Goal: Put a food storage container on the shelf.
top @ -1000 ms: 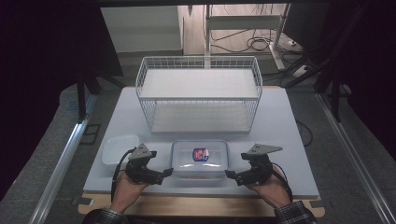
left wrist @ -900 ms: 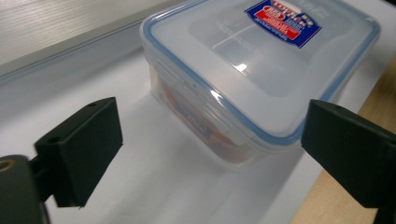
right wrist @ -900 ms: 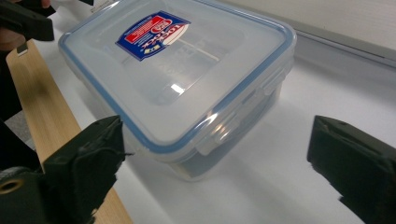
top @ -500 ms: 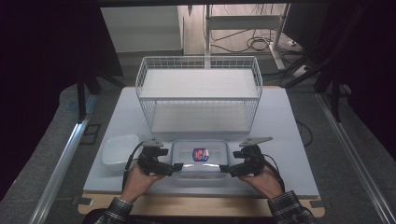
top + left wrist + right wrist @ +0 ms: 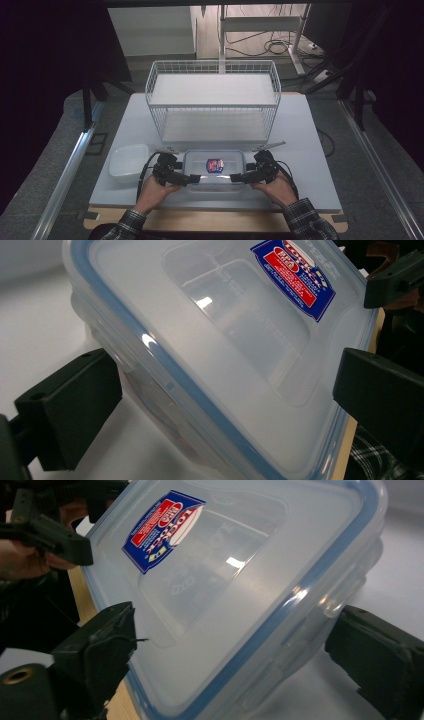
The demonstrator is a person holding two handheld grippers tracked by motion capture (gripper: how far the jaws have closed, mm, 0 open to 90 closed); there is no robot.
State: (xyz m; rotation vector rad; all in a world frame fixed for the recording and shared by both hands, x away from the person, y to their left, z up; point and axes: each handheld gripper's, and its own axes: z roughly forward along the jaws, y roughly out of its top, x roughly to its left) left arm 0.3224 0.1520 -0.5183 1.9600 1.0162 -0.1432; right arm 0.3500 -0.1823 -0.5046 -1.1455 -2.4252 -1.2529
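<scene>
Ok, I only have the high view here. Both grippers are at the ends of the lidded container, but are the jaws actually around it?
Observer: Yes for the left gripper: in its own view the container sits between the two spread jaws, one at each long side.
Operator: And the right?
Observer: Same. The right gripper has a jaw on either side of the container's end. Whether the pads press the walls, I cannot tell.
Operator: Is the lid seated?
Observer: The lid lies flat, its blue seal running evenly round the rim.
Operator: Which way does the sticker face?
Observer: The red and blue label lies toward the far end from the left gripper, nearer the right one.
</scene>
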